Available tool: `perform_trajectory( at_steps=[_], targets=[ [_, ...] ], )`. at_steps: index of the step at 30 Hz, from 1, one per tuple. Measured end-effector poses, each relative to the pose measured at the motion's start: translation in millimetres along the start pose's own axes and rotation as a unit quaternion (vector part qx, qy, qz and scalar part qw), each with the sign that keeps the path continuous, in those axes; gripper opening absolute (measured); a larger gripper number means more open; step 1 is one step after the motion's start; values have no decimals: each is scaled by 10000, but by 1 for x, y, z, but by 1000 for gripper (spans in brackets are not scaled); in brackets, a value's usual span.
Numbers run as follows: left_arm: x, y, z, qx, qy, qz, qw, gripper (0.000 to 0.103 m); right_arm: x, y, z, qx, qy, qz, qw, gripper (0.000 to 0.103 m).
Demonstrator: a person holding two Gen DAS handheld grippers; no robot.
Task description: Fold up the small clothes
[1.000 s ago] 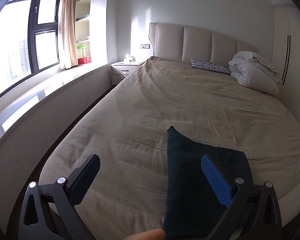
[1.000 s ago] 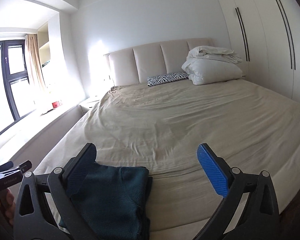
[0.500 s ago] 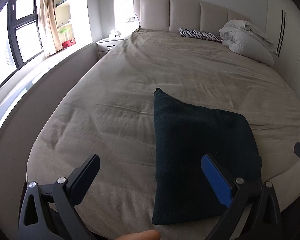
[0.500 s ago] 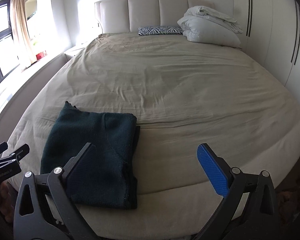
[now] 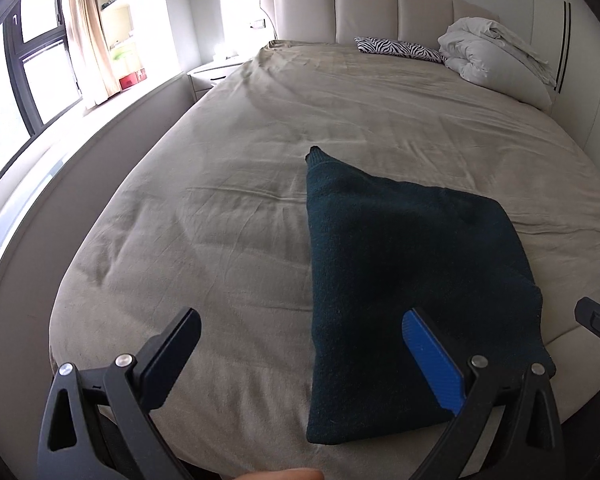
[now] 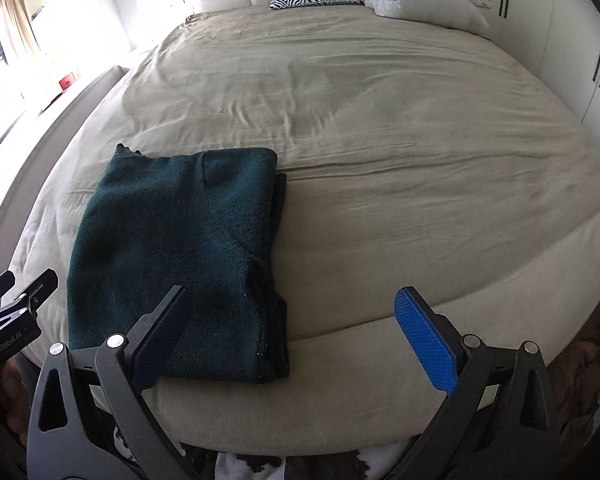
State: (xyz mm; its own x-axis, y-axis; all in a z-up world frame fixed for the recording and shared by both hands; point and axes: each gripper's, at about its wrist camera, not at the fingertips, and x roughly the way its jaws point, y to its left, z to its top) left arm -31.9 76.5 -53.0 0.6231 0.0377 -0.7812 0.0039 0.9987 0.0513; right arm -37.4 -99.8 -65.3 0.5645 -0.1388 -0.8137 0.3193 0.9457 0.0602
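Observation:
A dark green knitted garment (image 5: 400,272) lies folded flat into a rough rectangle near the foot edge of the bed; it also shows in the right wrist view (image 6: 180,252). My left gripper (image 5: 300,340) is open and empty, held above and in front of the garment's near left part. My right gripper (image 6: 292,320) is open and empty, held above the foot of the bed to the right of the garment. Neither touches the cloth. The right gripper's tip (image 5: 598,324) shows at the left view's right edge, the left gripper's tip (image 6: 16,304) at the right view's left edge.
The beige bed sheet (image 5: 340,128) spreads wide beyond the garment. A zebra pillow (image 5: 400,48) and a white bundled duvet (image 5: 496,60) lie at the headboard. A window ledge (image 5: 80,132) and nightstand (image 5: 216,74) stand to the left, wardrobes (image 6: 580,40) to the right.
Both grippers have risen and pulled back from the bed, so the folded garment now lies fully in view. The garment itself has not moved.

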Motion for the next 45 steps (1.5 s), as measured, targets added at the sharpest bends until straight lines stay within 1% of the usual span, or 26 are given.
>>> perform_trajectory(
  at_steps=[11,45],
  targets=[
    [8,0,-3,10,117,-142,9998,103,2,4,-2,-68,29,-27,10000,103],
    [14,0,-6,22,170,-149,9997,103,6,6,-6,-63,75,-27,9999,103]
  ],
)
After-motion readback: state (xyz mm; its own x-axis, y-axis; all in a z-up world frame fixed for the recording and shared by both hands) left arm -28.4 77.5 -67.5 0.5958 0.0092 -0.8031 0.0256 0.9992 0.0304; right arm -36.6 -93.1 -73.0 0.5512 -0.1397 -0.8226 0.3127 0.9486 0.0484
